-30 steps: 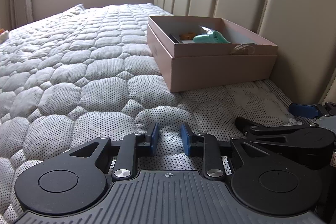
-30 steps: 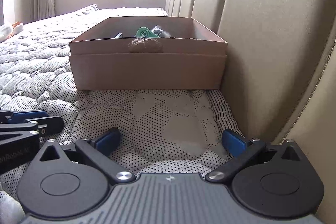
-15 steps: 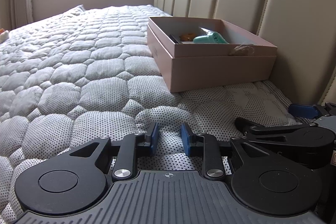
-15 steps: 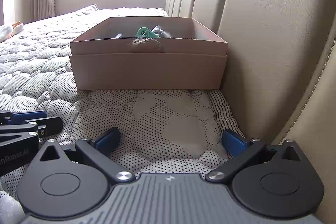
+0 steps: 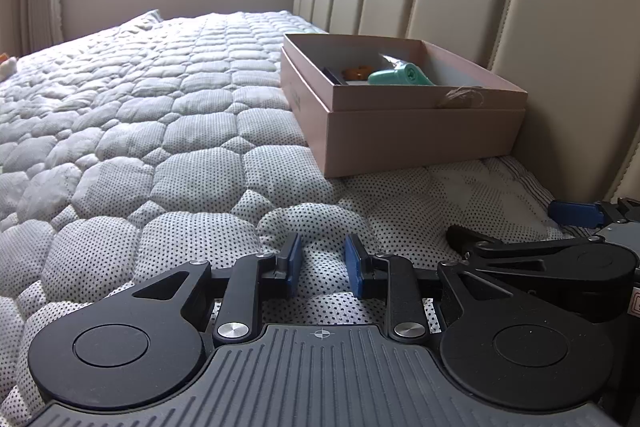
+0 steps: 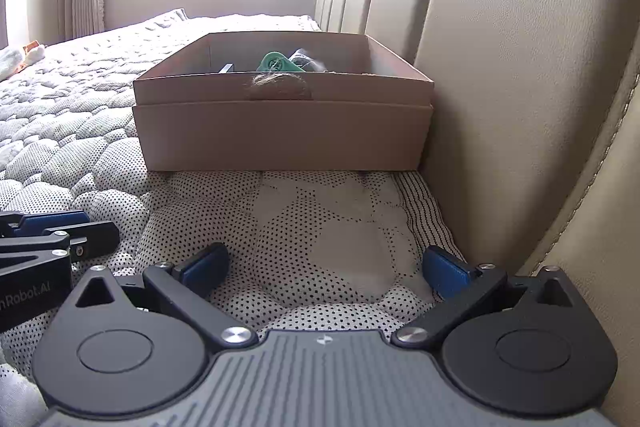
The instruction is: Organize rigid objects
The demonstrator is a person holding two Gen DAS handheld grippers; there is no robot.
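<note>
Pink box (image 6: 280, 135) lies straight ahead of right gripper (image 6: 324, 267), jaws wide and empty; left gripper (image 5: 320, 261), narrowed on nothing, sits farther left.

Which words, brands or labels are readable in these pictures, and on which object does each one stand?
"n Robot.AI": white print on the black body of the left gripper, in the right wrist view; its start is cut off by the picture edge.
Label on the right gripper, at the left wrist view's edge: too small to read.
Pink box: no readable print.
</note>
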